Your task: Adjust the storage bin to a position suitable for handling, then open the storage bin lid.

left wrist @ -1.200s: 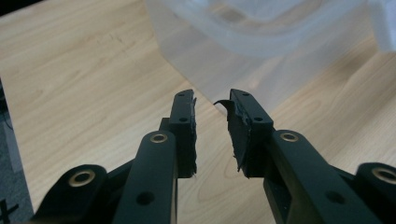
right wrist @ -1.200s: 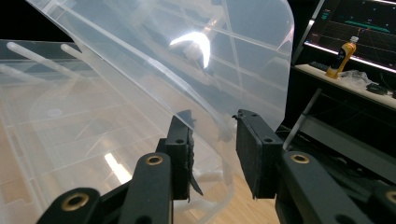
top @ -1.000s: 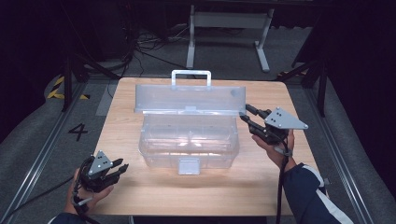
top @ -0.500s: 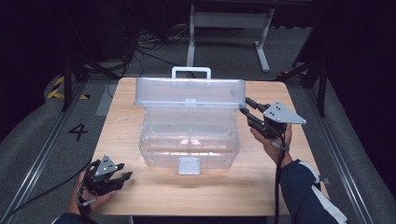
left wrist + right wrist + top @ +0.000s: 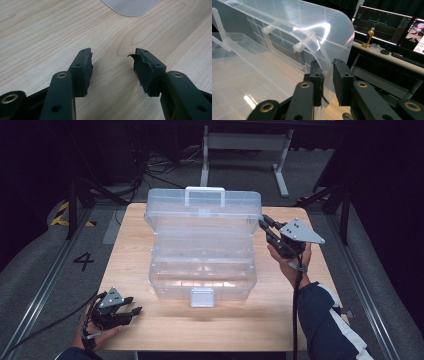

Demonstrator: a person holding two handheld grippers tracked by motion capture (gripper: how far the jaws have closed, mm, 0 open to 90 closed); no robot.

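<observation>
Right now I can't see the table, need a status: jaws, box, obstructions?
Right gripper clamped on open clear plastic toolbox lid edge. Left gripper open, empty, over wooden table. Nothing in the way.

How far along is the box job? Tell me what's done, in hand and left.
Done: the lid of the clear box stands raised, its front latch undone. In hand: the right gripper, jaws just closed, pinches the lid's right edge. The left gripper, jaws just opening with nothing between them, sits low over the table. Left: probably swinging the lid; which way I cannot tell.
</observation>
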